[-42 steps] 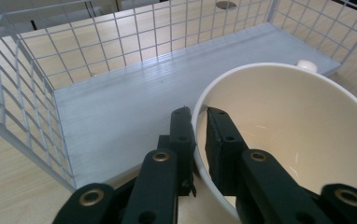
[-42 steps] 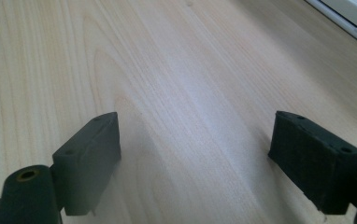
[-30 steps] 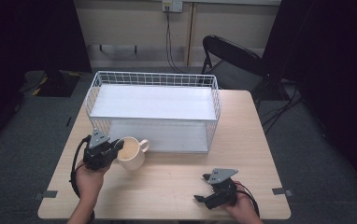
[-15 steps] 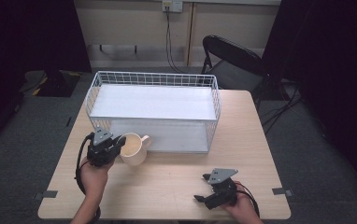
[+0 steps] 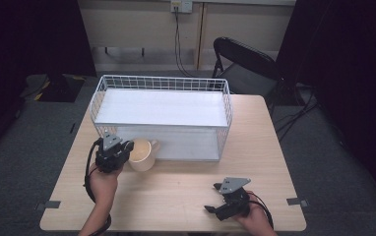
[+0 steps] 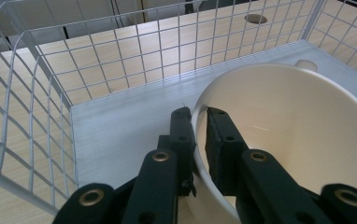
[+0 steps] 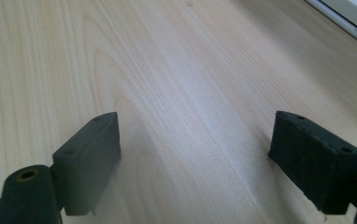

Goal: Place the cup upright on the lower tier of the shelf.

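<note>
Cup (image 5: 141,154): carried right and up-frame, now against the basket (image 5: 225,105) front
Left gripper (image 6: 196,122): clamps cup rim
Right gripper (image 7: 195,154): jaws apart, idle, lower right

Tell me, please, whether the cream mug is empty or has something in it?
Empty. The left gripper view looks straight into the mug, showing only bare cream wall; the left gripper pinches its rim.

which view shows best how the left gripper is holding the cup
The left gripper view: the left gripper is shut on the cream cup's rim, one jaw inside, one outside. The high view shows gripper and cup together, grip detail too small. The right gripper view shows table.
</note>
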Available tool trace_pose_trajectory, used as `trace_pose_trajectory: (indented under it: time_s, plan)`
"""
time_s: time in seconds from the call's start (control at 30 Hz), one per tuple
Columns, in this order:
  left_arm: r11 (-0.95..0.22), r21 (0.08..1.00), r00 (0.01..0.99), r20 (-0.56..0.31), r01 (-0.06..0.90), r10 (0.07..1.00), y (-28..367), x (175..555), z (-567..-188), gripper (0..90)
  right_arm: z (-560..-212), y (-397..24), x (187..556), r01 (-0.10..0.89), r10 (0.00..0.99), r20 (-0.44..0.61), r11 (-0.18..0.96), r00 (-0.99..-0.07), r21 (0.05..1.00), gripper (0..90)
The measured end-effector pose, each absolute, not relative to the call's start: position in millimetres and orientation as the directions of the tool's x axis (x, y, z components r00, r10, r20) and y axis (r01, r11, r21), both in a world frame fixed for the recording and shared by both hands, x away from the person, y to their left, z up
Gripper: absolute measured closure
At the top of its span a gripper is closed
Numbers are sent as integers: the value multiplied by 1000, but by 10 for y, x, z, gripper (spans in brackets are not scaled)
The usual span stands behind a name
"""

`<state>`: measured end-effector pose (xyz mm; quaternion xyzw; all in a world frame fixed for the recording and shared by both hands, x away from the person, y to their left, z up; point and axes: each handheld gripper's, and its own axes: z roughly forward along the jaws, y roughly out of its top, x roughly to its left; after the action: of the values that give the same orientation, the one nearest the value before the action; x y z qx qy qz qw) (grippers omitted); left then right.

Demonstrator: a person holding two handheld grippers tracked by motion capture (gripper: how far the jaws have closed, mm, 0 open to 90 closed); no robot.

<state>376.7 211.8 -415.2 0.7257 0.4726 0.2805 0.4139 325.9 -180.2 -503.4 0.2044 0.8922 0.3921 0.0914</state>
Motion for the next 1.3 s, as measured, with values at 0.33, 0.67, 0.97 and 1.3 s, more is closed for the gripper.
trace_pose_trajectory:
  time_s: [0.33,0.67,0.97,1.3]
  plan:
    - [-213,860,369,31,463,929,2073,3836,-4202,817,-5034,-1802,3259,293,436,-3,609,-900,737,156]
    - [-202,856,344,31,475,938,2005,3915,-4266,817,-5034,-1802,3259,293,436,-3,609,-900,737,156]
    - [-187,853,313,30,487,949,1956,3991,-4313,817,-5034,-1802,3259,293,436,-3,609,-900,737,156]
    - [-188,846,285,45,499,958,1951,4033,-4336,816,-5034,-1802,3259,293,436,-3,609,-900,737,156]
